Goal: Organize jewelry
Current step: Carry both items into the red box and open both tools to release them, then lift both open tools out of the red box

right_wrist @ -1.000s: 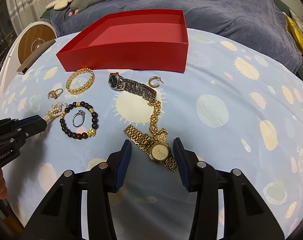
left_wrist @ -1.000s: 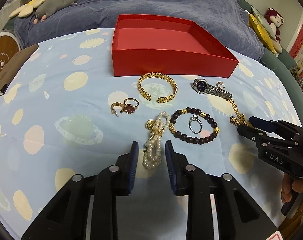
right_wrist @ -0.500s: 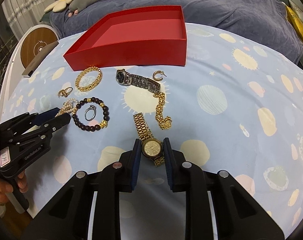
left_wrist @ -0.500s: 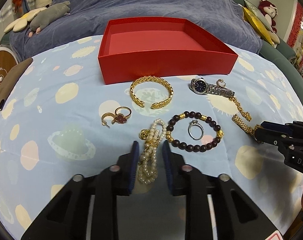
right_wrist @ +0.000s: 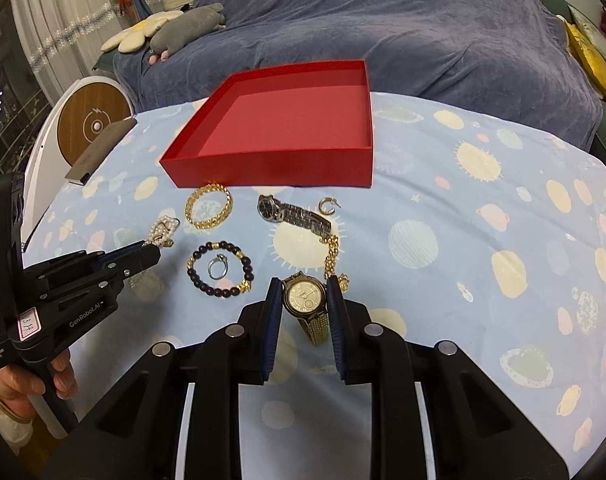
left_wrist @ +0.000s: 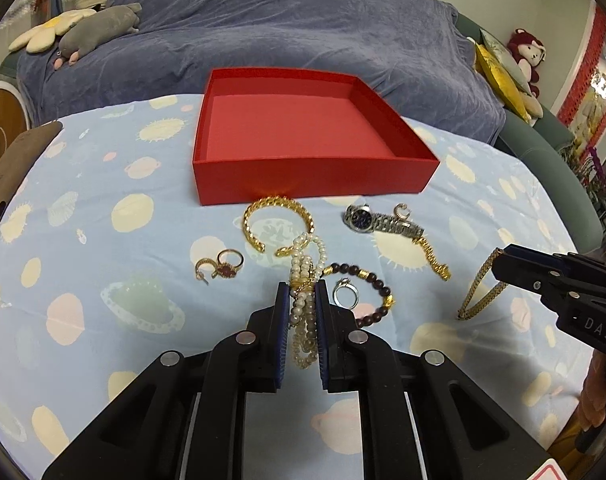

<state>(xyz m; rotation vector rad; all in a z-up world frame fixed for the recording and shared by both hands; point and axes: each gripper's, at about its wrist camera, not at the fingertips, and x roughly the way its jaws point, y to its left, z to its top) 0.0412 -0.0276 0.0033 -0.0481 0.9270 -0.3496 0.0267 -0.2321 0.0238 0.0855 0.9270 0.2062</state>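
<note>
My left gripper (left_wrist: 301, 286) is shut on the pearl bracelet (left_wrist: 305, 268) and holds it lifted off the cloth; it also shows in the right wrist view (right_wrist: 163, 231). My right gripper (right_wrist: 305, 286) is shut on the gold watch (right_wrist: 305, 295), whose strap (left_wrist: 479, 290) hangs below the jaws. An empty red box (left_wrist: 303, 176) stands behind the jewelry. On the cloth lie a gold cuff (left_wrist: 277, 224), a silver watch (left_wrist: 379, 222), a dark bead bracelet (left_wrist: 367, 300) around a silver ring (left_wrist: 345, 295), and a gold chain (left_wrist: 433, 258).
A gold ring and an earring (left_wrist: 219, 268) lie at the left. A small hoop earring (right_wrist: 327, 205) lies by the silver watch. A brown notebook (left_wrist: 15, 168) sits at the table's left edge. A blue-covered sofa (left_wrist: 283, 32) rises behind the table.
Both grippers closed on their items and lifted them: the left raised the pearl bracelet, the right raised the gold watch off the cloth. Both cameras rose and pulled back.
</note>
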